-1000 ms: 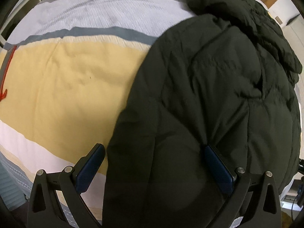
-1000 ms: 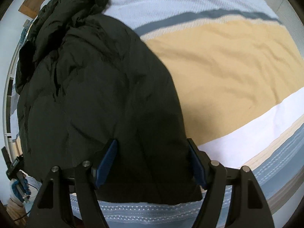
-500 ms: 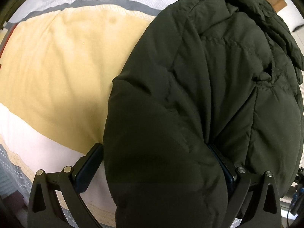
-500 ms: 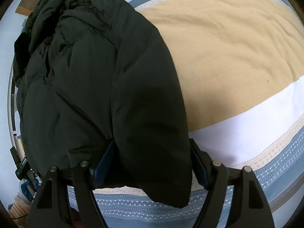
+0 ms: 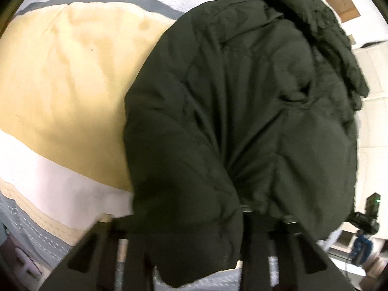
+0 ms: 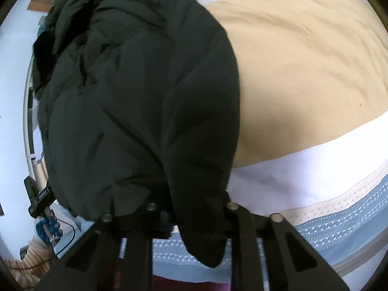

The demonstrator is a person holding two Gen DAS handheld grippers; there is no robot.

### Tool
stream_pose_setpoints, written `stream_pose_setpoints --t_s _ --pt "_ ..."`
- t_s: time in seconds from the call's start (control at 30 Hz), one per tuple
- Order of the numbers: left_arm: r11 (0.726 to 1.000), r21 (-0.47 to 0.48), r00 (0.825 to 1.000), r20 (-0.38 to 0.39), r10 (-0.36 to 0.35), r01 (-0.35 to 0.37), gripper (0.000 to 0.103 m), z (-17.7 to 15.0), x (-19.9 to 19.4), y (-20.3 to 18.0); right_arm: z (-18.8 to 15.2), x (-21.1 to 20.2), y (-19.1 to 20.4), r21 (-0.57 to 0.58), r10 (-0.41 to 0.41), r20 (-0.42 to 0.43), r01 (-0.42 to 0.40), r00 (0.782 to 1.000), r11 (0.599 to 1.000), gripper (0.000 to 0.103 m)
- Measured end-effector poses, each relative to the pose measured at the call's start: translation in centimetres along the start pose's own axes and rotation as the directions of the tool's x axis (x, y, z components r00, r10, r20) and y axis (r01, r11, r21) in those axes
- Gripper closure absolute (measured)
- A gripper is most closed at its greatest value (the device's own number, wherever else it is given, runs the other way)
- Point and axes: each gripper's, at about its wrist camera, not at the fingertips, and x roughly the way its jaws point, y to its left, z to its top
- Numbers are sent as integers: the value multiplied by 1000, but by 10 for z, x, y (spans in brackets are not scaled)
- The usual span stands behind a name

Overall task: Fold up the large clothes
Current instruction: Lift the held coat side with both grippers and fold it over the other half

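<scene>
Dark puffy jacket (image 5: 242, 111) lies on striped bedspread (image 5: 60, 77), bulk running from 6 toward 12 o'clock in both wrist views, collar end bunched near 1 o'clock in left view. Left gripper (image 5: 194, 220) jaws just closed, clamped on jacket hem at 6 o'clock, fabric bulging over fingers. Right gripper (image 6: 189, 208) jaws just closed too, pinching other hem corner at 6 o'clock; flap hangs below. No containers visible. Yellow band of bedspread bare beside jacket.

Each wrist camera sits behind its jaws, facing steeply down, very near the dark jacket (image 5: 242, 121) on the bed (image 5: 60, 84); both views share them.
</scene>
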Motion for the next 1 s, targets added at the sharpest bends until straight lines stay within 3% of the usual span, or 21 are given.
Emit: stream_pose_setpoints --t_s 0.23,0.4,0.53,0.73,0.83,0.93,0.97,1.0 --pt "997 7 996 45 -72 71 95 13 -42 -20 1 -43 29 -87 79 83 -72 993 994 93" --pt "988 -10 980 128 -149 152 95 39 -92 -20 13 -96 39 -120 162 212 -139 964 983 93" --pt "982 5 965 184 -188 191 95 55 -120 -46 33 -128 49 -151 214 299 -175 930 973 93" --pt "966 18 925 284 -254 259 95 119 -149 -69 69 -171 67 -207 279 414 -209 867 956 93" --pt "950 24 893 336 -300 311 95 156 -164 -80 101 -183 90 -218 299 465 -219 833 951 93" --pt "928 24 851 390 -352 373 95 197 -175 -93 139 -203 99 -220 329 524 -249 786 943 93" --pt "910 18 826 413 -385 415 95 216 -178 -98 150 -208 102 -219 337 542 -257 770 941 93" --pt "902 18 813 424 -398 432 95 224 -181 -101 162 -214 105 -217 342 560 -265 755 939 93"
